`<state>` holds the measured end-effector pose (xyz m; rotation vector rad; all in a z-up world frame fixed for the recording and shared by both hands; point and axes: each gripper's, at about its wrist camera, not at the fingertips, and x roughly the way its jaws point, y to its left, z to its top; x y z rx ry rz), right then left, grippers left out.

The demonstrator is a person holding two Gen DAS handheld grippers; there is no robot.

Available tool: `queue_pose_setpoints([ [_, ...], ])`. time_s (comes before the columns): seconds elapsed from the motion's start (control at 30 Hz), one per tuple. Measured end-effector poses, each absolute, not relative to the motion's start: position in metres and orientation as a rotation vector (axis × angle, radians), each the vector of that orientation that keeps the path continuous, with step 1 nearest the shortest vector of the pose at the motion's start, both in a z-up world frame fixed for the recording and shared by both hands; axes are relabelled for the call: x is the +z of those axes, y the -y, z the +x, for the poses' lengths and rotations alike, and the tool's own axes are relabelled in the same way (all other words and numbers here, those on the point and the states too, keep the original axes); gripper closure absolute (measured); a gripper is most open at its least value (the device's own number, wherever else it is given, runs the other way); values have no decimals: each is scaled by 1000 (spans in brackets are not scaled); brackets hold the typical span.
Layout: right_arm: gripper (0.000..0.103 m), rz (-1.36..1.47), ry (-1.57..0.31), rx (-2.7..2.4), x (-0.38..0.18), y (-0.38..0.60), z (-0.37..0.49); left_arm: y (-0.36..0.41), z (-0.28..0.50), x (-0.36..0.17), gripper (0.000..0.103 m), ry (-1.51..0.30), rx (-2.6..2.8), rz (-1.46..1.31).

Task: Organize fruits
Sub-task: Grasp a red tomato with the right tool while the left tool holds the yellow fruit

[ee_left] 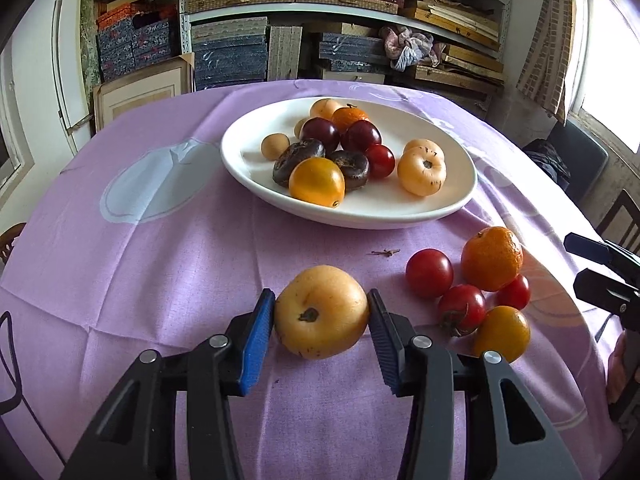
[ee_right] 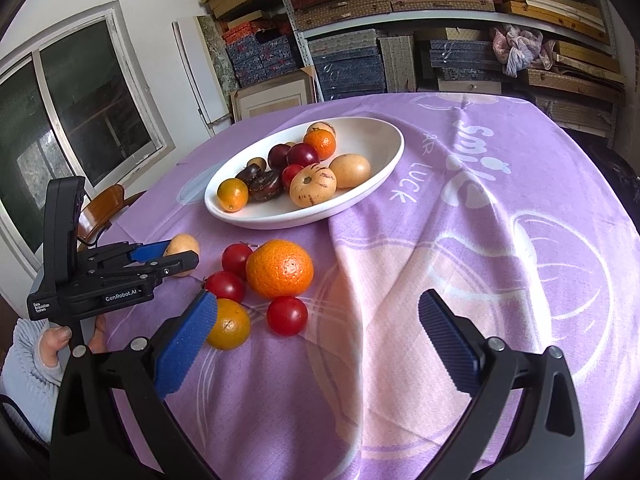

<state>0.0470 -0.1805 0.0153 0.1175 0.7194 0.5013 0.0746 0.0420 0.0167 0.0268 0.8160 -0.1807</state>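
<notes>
My left gripper point(ee_left: 320, 298) is shut on a pale yellow fruit point(ee_left: 324, 320) low over the purple tablecloth point(ee_left: 160, 260); both blue pads press its sides. The right wrist view shows the same gripper point(ee_right: 182, 254) and fruit point(ee_right: 184, 242) at the left. A white oval plate point(ee_left: 360, 220) point(ee_right: 280, 220) behind holds several fruits. Loose on the cloth lie a mandarin point(ee_left: 491, 258) point(ee_right: 279, 268), three red tomatoes point(ee_left: 429, 273) point(ee_right: 287, 315) and an orange-yellow tomato point(ee_left: 502, 332) point(ee_right: 228, 324). My right gripper point(ee_right: 318, 300) point(ee_left: 576, 260) hovers open just behind this cluster, holding nothing.
Shelves packed with boxes point(ee_left: 340, 40) stand behind the table. A wooden chair point(ee_right: 102, 208) and a window point(ee_right: 60, 120) are on the left. A hand and light sleeve point(ee_right: 24, 356) hold the left gripper. A small dry twig point(ee_left: 385, 253) lies on the cloth before the plate.
</notes>
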Motion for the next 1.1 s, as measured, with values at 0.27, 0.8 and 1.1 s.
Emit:
queue_pose_setpoints([
  [0.27, 31, -71, -764, 519, 7, 150, 42, -49, 58, 17, 56, -808, -155, 50],
  [0.8, 65, -107, -798, 519, -2, 133, 58, -51, 63, 13, 55, -845, -174, 25],
  [1.1, 67, -162, -793, 520, -2, 122, 57, -53, 73, 13, 55, -853, -173, -4],
])
